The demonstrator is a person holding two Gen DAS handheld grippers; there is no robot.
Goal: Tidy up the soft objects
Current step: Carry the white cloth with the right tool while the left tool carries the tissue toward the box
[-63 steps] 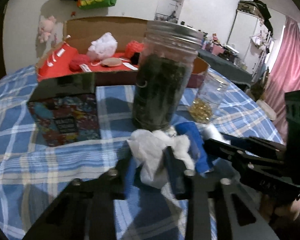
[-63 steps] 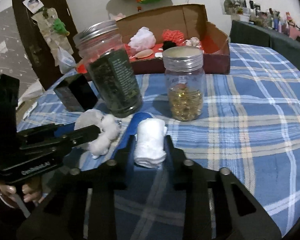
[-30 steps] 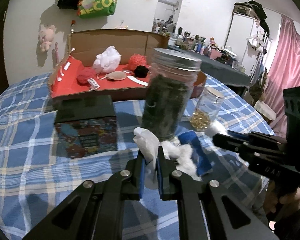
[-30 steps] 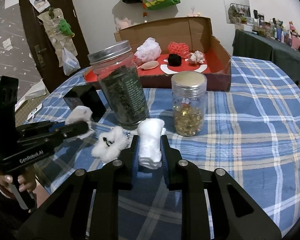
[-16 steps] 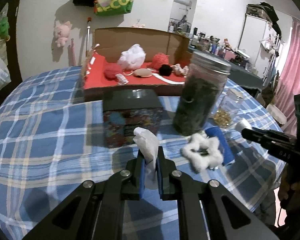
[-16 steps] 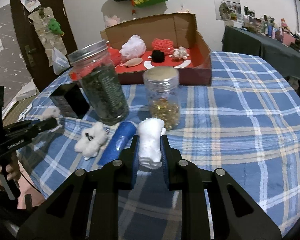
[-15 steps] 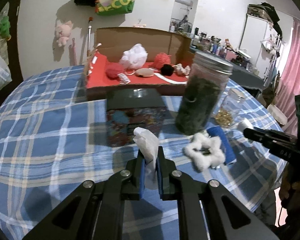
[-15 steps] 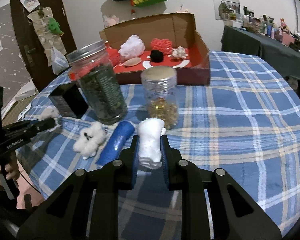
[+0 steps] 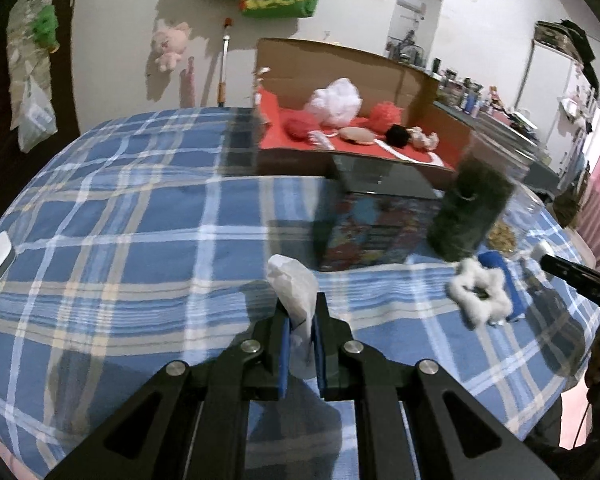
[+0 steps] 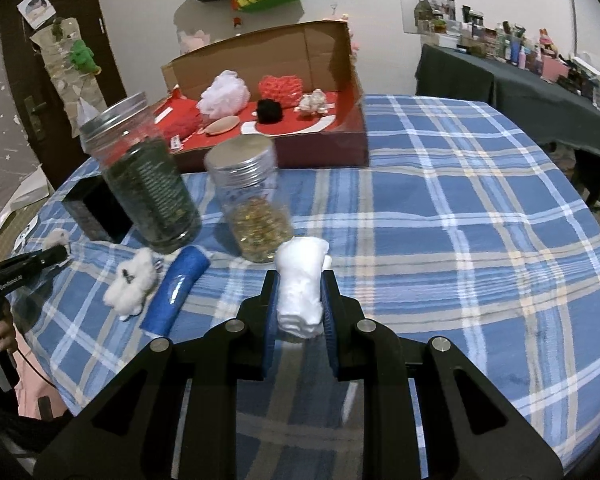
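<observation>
Broadly, a blue plaid tablecloth (image 10: 440, 208) covered the round table, with an open cardboard box (image 10: 320, 52) lined in red at its far side. Nearer stood a tall jar (image 10: 148, 176) of dark leaves and a smaller jar (image 10: 256, 200) of golden bits. The right gripper (image 10: 300, 300) pinched a soft white roll (image 10: 302, 284) between its blue pads. The left gripper (image 9: 300, 328) clamped a crumpled white tissue (image 9: 294, 288), which rose above its tips.
</observation>
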